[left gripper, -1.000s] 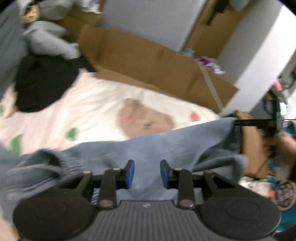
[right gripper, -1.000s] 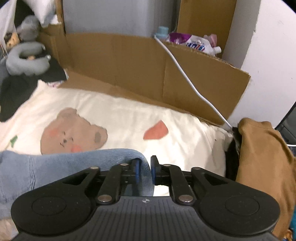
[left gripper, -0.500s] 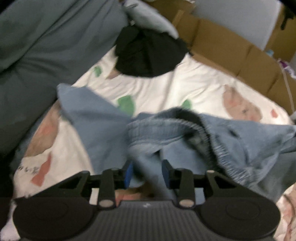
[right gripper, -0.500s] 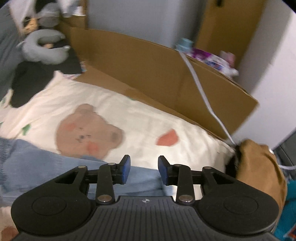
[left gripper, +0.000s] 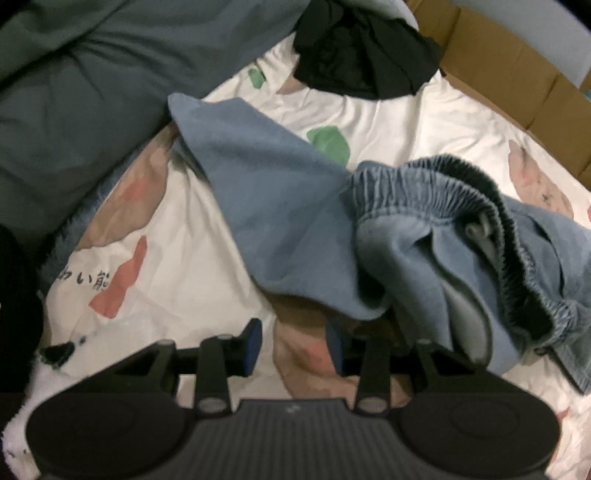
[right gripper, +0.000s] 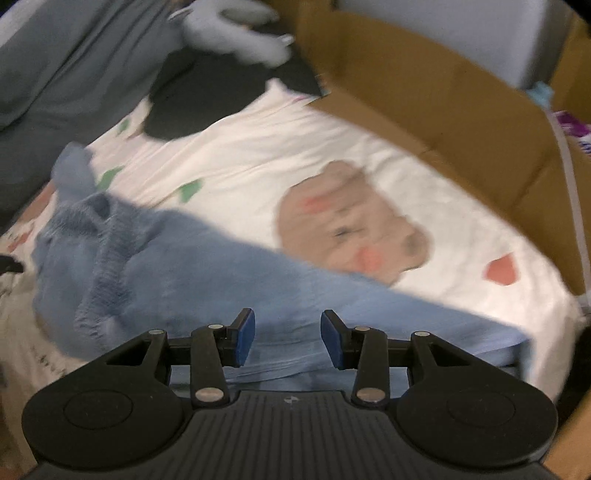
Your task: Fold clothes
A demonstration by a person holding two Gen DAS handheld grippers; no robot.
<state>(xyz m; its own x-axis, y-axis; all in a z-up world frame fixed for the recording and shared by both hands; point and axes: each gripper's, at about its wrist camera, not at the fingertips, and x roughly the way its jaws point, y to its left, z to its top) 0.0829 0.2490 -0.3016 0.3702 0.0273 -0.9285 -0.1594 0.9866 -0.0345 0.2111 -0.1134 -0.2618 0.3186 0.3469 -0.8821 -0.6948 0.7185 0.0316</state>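
Note:
Light blue trousers (left gripper: 295, 206) with a gathered elastic waistband (left gripper: 436, 177) lie rumpled on a white bedsheet with bear prints (left gripper: 192, 280). In the left wrist view the waistband end bunches up just right of my left gripper (left gripper: 293, 349), which stands open over bare sheet with nothing between its fingers. From the right wrist view the trousers (right gripper: 207, 280) stretch across the sheet from left to lower right. My right gripper (right gripper: 288, 341) hangs open just above a trouser leg, holding nothing.
A black garment (left gripper: 362, 55) lies at the far end of the sheet. Grey-green bedding (left gripper: 74, 92) piles up on the left. Cardboard walls (right gripper: 443, 110) run along the far right side, with a white cable (right gripper: 572, 192) over them. A grey plush toy (right gripper: 240, 33) sits beyond.
Both grippers have let go of the trousers, which dropped onto the sheet. The right gripper went from shut to open, and both views swung left toward the grey bedding.

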